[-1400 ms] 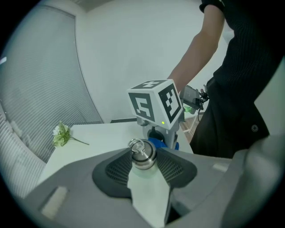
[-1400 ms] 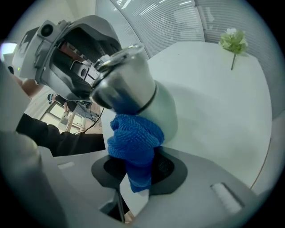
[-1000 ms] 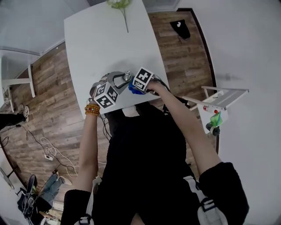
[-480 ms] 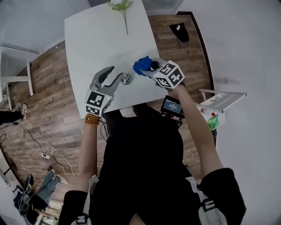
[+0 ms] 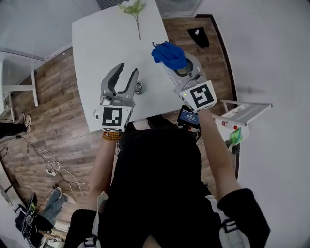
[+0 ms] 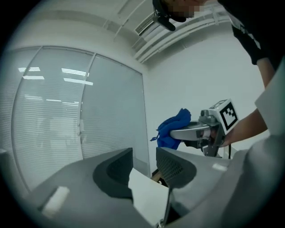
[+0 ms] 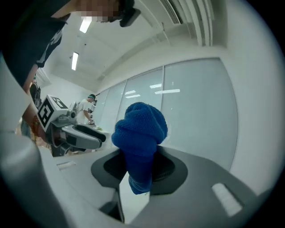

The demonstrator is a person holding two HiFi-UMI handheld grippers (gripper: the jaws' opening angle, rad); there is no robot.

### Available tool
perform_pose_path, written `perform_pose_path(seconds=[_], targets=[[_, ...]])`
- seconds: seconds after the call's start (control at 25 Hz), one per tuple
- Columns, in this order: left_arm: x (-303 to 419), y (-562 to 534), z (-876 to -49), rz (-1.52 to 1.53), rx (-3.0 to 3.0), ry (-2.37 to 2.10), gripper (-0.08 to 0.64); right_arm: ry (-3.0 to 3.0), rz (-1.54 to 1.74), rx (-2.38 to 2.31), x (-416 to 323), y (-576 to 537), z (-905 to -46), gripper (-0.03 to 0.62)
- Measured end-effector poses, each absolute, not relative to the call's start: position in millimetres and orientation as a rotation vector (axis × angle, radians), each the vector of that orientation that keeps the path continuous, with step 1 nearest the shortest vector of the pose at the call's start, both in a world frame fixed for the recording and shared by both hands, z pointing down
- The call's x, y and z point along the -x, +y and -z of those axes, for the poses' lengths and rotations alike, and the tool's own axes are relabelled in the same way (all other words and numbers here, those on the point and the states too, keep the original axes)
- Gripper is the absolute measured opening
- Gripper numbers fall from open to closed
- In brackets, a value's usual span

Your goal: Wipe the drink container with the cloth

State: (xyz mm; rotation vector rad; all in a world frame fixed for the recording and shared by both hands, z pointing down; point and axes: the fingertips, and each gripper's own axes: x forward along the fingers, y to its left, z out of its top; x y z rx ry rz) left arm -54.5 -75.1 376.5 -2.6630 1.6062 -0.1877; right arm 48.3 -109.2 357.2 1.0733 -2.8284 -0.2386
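Observation:
The drink container (image 5: pixel 139 87) shows from above as a small round silver top, standing on the white table (image 5: pixel 101 43) near its front edge. My left gripper (image 5: pixel 127 72) is open and empty just left of it, raised and not touching it. In the left gripper view that gripper (image 6: pixel 144 158) points up at a glass wall. My right gripper (image 5: pixel 167 55) is shut on the bunched blue cloth (image 5: pixel 168 54), held up over the table's right edge, well apart from the container. The cloth (image 7: pixel 140 138) sticks out between the right jaws.
A white flower with a green stem (image 5: pixel 133 9) lies at the table's far end. A small lit screen (image 5: pixel 189 116) sits by the table's near right corner. A white rack (image 5: pixel 244 109) stands to the right on the wooden floor. A person (image 7: pixel 87 109) stands far off.
Both grippers drew away from the container and apart. The right one carried the cloth up and to the far right. The left one now stands open beside the container.

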Motion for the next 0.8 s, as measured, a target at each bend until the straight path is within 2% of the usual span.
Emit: perform_pose_path(seconds=[0.16,0.44,0.56,0.8], targets=[[46,-76,-349,0.094,2.576,1.662,0.151,-2.785,0.414,-1.383,-68,-106,-318,0.141],[55,-69,-342,0.024,2.527,1.773,0.100,-2.733,0.277,-1.649,-78,-89,-321,0.141],[52,-60,-353,0.053,2.525,1.782,0.076,-2.739,0.256,-1.638,-69,-72,-333,0.141],[53,-43,-377,0.130,2.531,1.797,0.032,-2.586,0.284,-1.321,-45,-45,-384,0.138]])
